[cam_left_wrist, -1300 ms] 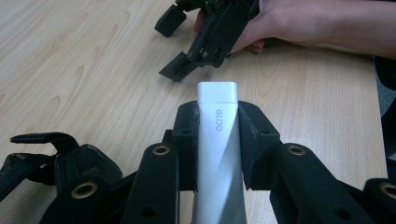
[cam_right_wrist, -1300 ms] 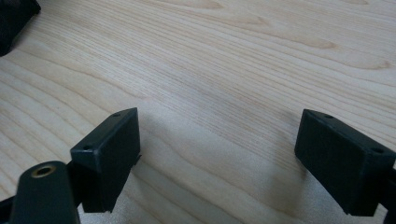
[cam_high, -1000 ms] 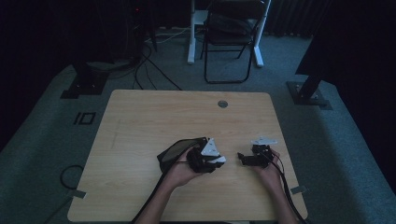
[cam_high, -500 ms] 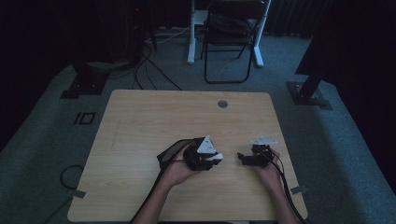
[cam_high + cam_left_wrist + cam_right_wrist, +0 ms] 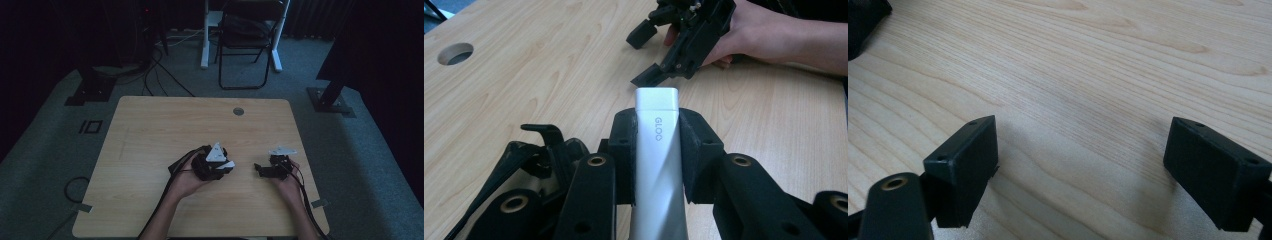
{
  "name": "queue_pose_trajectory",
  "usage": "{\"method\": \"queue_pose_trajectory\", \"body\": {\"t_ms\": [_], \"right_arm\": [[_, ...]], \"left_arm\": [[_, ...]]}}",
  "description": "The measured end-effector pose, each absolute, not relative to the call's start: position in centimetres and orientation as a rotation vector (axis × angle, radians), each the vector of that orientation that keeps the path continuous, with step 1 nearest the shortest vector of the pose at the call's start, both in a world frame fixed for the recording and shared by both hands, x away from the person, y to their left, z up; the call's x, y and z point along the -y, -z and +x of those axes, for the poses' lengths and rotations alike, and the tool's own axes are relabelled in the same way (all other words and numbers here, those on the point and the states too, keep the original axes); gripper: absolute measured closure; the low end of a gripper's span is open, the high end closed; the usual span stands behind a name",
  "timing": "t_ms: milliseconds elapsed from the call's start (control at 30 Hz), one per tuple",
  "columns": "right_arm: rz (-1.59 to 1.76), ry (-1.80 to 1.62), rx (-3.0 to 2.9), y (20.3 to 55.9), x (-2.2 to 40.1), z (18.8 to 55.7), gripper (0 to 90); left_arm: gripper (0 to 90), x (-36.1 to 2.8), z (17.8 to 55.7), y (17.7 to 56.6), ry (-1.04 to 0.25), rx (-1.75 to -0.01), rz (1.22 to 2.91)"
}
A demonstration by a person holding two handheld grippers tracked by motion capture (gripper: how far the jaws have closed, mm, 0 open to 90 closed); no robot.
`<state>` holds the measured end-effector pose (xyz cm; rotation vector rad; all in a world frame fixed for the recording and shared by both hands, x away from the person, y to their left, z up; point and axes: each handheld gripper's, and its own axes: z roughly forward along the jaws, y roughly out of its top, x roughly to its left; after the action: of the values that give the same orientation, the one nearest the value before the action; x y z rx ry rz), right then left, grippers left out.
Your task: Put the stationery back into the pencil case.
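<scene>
My left gripper point(image 5: 212, 162) lies low over the wooden table point(image 5: 150, 140), slightly right of its middle. It is shut on a slim silver stick point(image 5: 656, 150) marked "GLOO". The stick stands out past the pads point(image 5: 624, 145) toward the other hand. My right gripper point(image 5: 267, 169) rests near the table's right edge, pointing left at the left one. Its jaws are open over bare wood point(image 5: 1083, 155), with nothing between them. The left gripper view shows the right gripper point(image 5: 644, 56) and its hand just beyond the stick's tip, not touching it.
A round cable hole point(image 5: 238, 111) sits at the table's far side. A black cable point(image 5: 177, 167) loops on the table left of the left gripper. A folding chair point(image 5: 247, 40) and stand bases are on the floor behind the table.
The left gripper has shifted slightly to the left and turned a little, still holding the stick. The right gripper has stayed where it was.
</scene>
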<state>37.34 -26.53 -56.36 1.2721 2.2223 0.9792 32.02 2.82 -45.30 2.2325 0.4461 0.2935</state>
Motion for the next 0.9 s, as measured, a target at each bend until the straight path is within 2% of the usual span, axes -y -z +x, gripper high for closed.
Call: {"method": "queue_pose_trajectory", "body": {"t_ms": [900], "right_arm": [[1.274, -0.979, -2.222, 56.4, 26.5, 37.3, 14.1]], "left_arm": [[71.1, -5.0, 32.8, 45.0, -0.332, -0.519, 2.225]]}}
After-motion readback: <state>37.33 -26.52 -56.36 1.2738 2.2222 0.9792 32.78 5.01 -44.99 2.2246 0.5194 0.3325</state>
